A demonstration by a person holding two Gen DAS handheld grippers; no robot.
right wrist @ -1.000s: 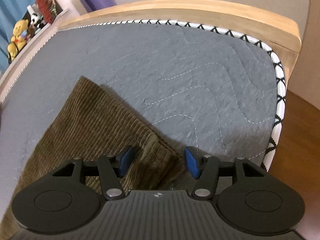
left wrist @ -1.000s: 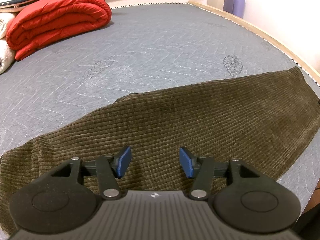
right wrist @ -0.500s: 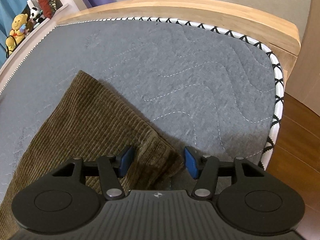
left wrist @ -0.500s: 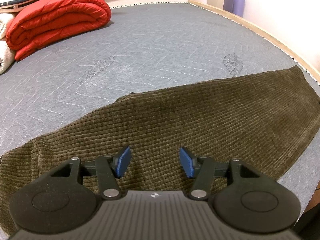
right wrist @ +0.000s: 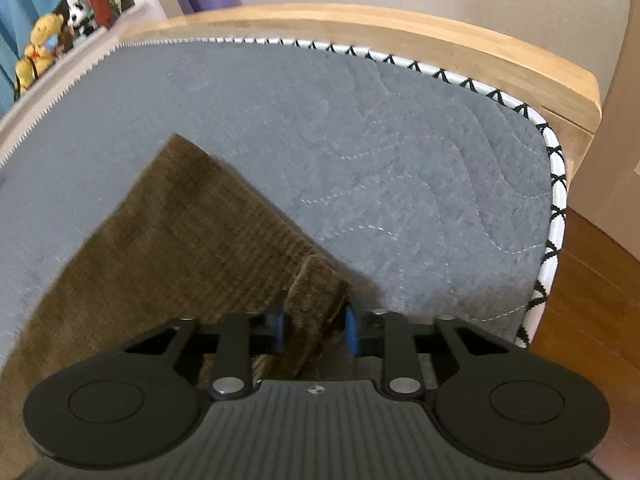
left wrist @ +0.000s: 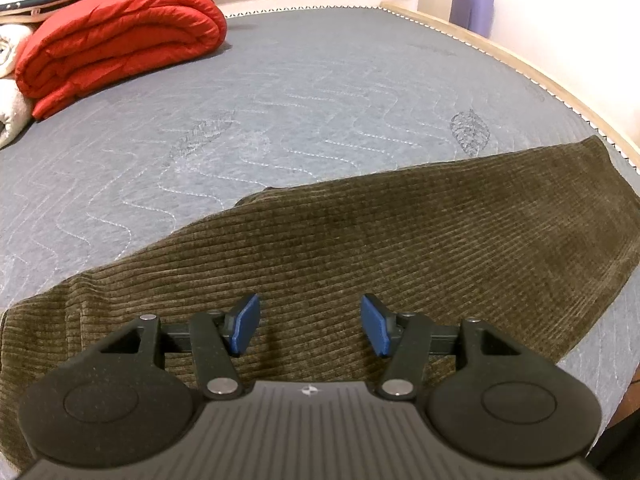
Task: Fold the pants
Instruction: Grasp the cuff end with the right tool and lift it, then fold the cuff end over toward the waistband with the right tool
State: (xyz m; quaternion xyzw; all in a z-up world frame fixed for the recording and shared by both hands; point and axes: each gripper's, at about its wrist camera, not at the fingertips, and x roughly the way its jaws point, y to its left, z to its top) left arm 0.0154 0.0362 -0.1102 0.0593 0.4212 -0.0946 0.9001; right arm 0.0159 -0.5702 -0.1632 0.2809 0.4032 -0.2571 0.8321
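1. I see the olive-brown corduroy pants point(left wrist: 400, 240) lying flat on the grey quilted mattress point(left wrist: 280, 100), stretched across the near part of the bed from lower left to far right in the left wrist view.
2. My left gripper point(left wrist: 310, 328) hangs over the middle of the pants, tilted downward. Its jaws are spread wide with bare corduroy showing between the blue pads point(left wrist: 244, 324); I cannot tell whether the tips touch the cloth, and nothing is pinched.
3. My right gripper point(right wrist: 315, 334) is at the hem end of the pants point(right wrist: 180, 248), near the corner of the mattress point(right wrist: 400, 160). Its jaws have just been closing and now pinch a raised fold of the hem corner, which bunches up between the blue pads point(right wrist: 351, 334).
4. The black-and-white zigzag piping point(right wrist: 556, 184) of the mattress edge runs just right of that grip, with the light wooden bed frame point(right wrist: 440, 44) behind it.
5. A folded red quilted blanket point(left wrist: 116, 40) sits at the far left of the bed, well apart from the pants.
6. Stuffed toys point(right wrist: 38, 48) line a ledge beyond the bed.
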